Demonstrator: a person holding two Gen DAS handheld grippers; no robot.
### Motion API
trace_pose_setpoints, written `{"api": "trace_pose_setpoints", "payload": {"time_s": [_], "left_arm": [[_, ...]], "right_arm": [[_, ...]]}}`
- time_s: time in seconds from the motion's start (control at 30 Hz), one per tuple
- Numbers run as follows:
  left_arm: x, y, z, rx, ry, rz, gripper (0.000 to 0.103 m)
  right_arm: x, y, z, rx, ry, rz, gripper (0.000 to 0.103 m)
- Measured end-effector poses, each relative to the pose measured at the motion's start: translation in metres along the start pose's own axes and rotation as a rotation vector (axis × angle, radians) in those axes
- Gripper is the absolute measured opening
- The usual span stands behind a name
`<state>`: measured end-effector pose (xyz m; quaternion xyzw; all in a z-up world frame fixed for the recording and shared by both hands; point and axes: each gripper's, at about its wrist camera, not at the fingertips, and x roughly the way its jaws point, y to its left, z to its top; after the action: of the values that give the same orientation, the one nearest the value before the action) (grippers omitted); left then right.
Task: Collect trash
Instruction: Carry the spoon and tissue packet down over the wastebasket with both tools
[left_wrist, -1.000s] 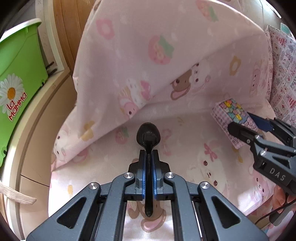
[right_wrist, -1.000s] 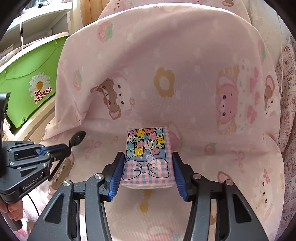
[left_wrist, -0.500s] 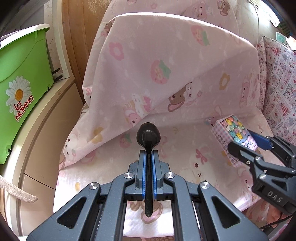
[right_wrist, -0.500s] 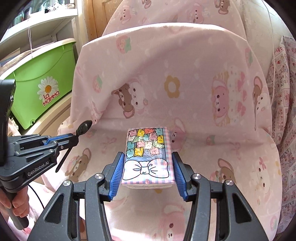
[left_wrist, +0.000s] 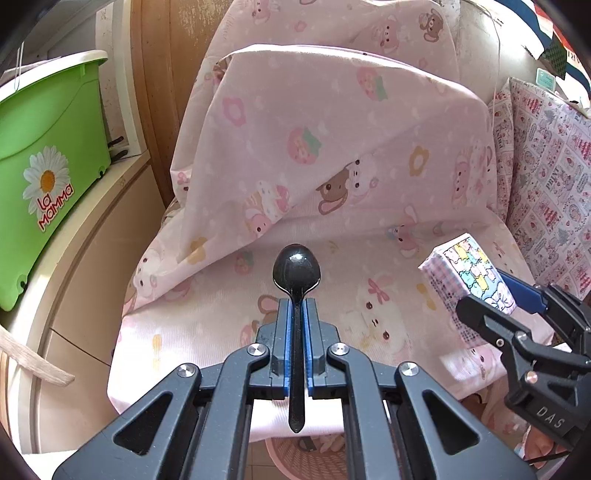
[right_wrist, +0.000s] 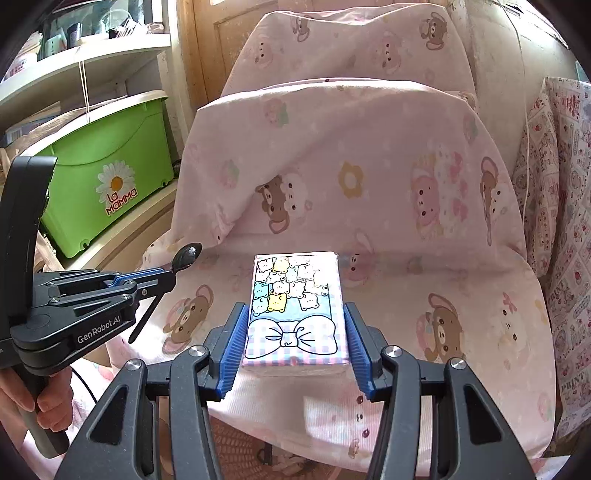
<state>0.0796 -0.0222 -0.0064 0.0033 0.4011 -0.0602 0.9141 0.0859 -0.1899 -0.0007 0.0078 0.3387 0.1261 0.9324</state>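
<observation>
Only right view: hand (right_wrist: 35, 402), left claw (right_wrist: 170, 274)

Between your left jaws sits the spoon (left_wrist: 296, 271); the tissue pack (right_wrist: 295, 314) sits between your right jaws. Beyond both, the cushion (left_wrist: 343, 147); the bin (left_wrist: 40, 177) far left.

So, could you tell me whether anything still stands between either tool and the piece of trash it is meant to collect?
Nothing does. The left tool is shut on the black plastic spoon, and the right tool is shut on the tissue pack. Both items are held clear above the pink seat cover.
</observation>
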Motion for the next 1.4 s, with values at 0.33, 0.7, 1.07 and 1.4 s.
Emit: {"api": "trace_pose_setpoints", "payload": {"time_s": [0.33,0.7,1.07,1.4], "left_arm": [[-0.029,0.006,-0.024,-0.046,-0.014,-0.038,0.005],[-0.045,0.006,-0.053,-0.048,0.008,-0.078,0.005],[-0.039,-0.003,-0.080,-0.070,0.082,-0.111,0.005],[-0.028,-0.014,-0.093,-0.039,0.137,-0.094,0.005]], "right_arm": [[-0.026,0.025,-0.025,-0.015,-0.002,0.013,0.053],[-0.045,0.043,-0.050,-0.002,0.034,0.042,0.053],[-0.044,0.051,-0.080,0.016,0.114,0.023,0.053],[-0.027,0.047,-0.097,0.040,0.206,-0.012,0.053]]}}
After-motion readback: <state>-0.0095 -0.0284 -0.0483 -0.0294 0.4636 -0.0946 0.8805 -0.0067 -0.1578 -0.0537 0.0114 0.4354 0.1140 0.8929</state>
